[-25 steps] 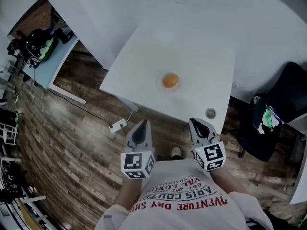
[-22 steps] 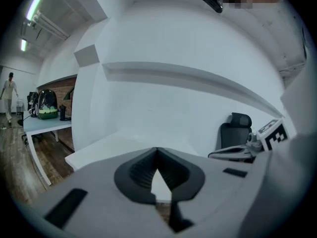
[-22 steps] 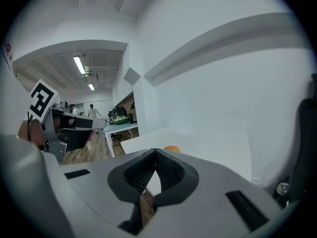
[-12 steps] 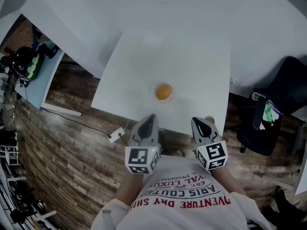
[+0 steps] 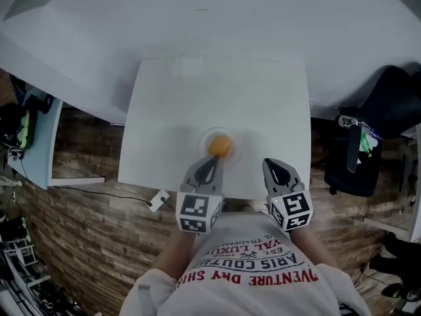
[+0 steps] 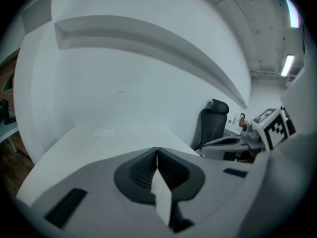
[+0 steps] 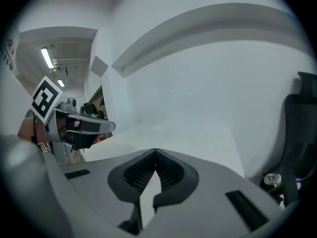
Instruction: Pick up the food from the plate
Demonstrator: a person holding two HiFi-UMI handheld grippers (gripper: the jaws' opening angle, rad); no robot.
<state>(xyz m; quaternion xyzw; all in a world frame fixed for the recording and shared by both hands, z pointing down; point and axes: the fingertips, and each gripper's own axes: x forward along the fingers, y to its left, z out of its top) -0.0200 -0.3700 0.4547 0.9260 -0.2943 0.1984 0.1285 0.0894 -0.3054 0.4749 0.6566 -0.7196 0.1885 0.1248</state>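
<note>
Since a second ago the person has closed in on the table (image 5: 263,97): the food (image 5: 220,145), then well beyond both grippers, now lies just past the tip of the left gripper (image 5: 212,160). The right gripper (image 5: 270,165) hangs over the table's near edge, to the right of the food and apart from it.

Both grippers are empty. In each gripper view the jaws meet at their tips with nothing between them.

The step in hand looks like the approach, with no grasp begun. The next move calls for the left jaws to spread wider than the food, then drop around it before closing. Closed as they are, they would only push it.

The plate (image 5: 202,139), pale against the white table, sits near the table's near edge. It holds only that one round orange piece, at its middle.
</note>
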